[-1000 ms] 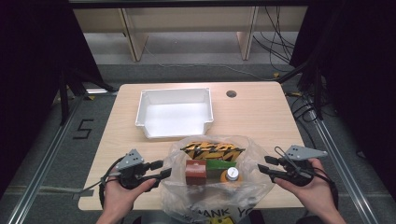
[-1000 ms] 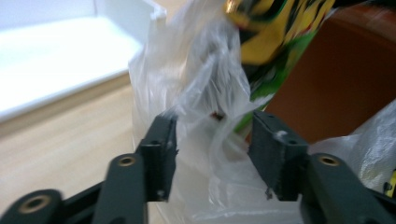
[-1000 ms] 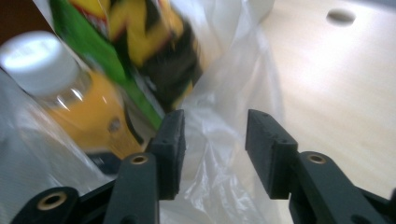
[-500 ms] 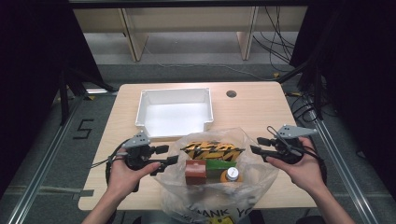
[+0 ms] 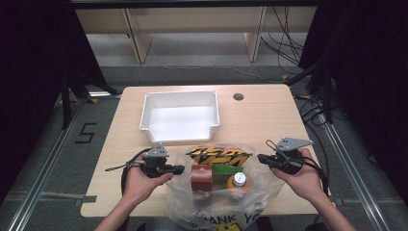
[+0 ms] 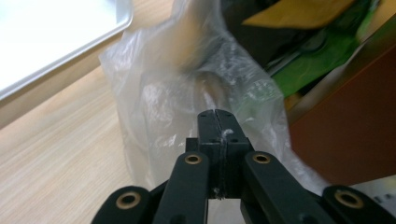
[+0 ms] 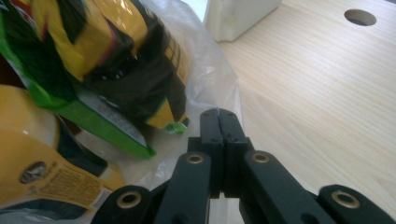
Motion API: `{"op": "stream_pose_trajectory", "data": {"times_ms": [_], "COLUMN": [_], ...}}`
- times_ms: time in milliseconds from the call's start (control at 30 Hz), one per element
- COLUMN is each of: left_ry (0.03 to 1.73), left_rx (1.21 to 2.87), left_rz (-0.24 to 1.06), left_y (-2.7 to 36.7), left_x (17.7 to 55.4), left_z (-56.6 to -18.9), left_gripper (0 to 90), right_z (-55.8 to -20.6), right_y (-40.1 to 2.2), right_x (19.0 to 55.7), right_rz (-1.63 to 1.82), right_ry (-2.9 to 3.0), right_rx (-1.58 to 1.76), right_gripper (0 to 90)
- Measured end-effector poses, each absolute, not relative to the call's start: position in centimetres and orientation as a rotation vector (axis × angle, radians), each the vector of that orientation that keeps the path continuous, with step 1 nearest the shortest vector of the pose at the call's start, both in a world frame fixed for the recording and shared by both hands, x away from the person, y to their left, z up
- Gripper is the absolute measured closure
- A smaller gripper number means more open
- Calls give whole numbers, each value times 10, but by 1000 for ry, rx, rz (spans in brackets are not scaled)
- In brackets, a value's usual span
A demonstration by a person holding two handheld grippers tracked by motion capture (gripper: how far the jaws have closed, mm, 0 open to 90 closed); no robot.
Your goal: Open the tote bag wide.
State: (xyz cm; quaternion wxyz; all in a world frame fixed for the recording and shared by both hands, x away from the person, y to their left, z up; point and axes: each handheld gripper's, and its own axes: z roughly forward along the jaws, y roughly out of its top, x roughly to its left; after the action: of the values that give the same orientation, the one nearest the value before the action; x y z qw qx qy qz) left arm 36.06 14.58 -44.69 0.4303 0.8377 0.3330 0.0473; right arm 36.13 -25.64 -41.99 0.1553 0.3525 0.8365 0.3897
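The clear plastic bag (image 5: pixel 219 192) lies at the worktop's (image 5: pixel 260 120) near edge, in front of the white tray (image 5: pixel 180 115). The left gripper (image 5: pixel 179 169) and right gripper (image 5: pixel 261 158) flank it — jaws just closed, each pinching bag film, as the 2 gripper views show. The right gripper view shows a yellow bottle (image 7: pixel 28 158) inside.

— What's the thin, crinkled clear plastic bag (image 5: pixel 216 202) like?

— Glossy film, creased all over, catching white glints; the yellow-and-black glossy foil packet (image 5: pixel 219 155) inside shines too.

— And the pale wooden table (image 5: pixel 269 115)?

— Smooth, matt light wood with fine straight grain.

— The white rectangular plastic tray (image 5: pixel 180 115)?

— Smooth moulded plastic, faintly shiny at its rim.

— The left gripper (image 6: pixel 216 122) and right gripper (image 7: pixel 218 122)?

— Matt black plastic, slightly grainy, with small brass-coloured metal rivets.
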Motion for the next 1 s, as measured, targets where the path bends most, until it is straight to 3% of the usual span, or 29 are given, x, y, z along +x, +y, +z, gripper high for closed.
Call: {"op": "stream_pose_trajectory", "data": {"times_ms": [667, 767, 967, 1000], "left_ry": [950, 957, 955, 961], "left_rx": [2168, 2132, 2036, 1995], "left_rz": [256, 266, 323, 341], "left_y": [150, 151, 159, 164], "left_x": [370, 368, 356, 351], "left_z": [-475, -473, -453, -445], "left_gripper": [898, 891, 735, 632], "right_z": [-457, -457, -431, -415], "right_y": [-263, -260, -266, -268], "right_x": [383, 380, 368, 363], "right_rz": [850, 945, 1063, 1139], "right_ry": [2455, 2390, 2363, 2313], "right_rx": [1040, 1120, 1096, 1052], "right_gripper": [900, 880, 760, 680]}}
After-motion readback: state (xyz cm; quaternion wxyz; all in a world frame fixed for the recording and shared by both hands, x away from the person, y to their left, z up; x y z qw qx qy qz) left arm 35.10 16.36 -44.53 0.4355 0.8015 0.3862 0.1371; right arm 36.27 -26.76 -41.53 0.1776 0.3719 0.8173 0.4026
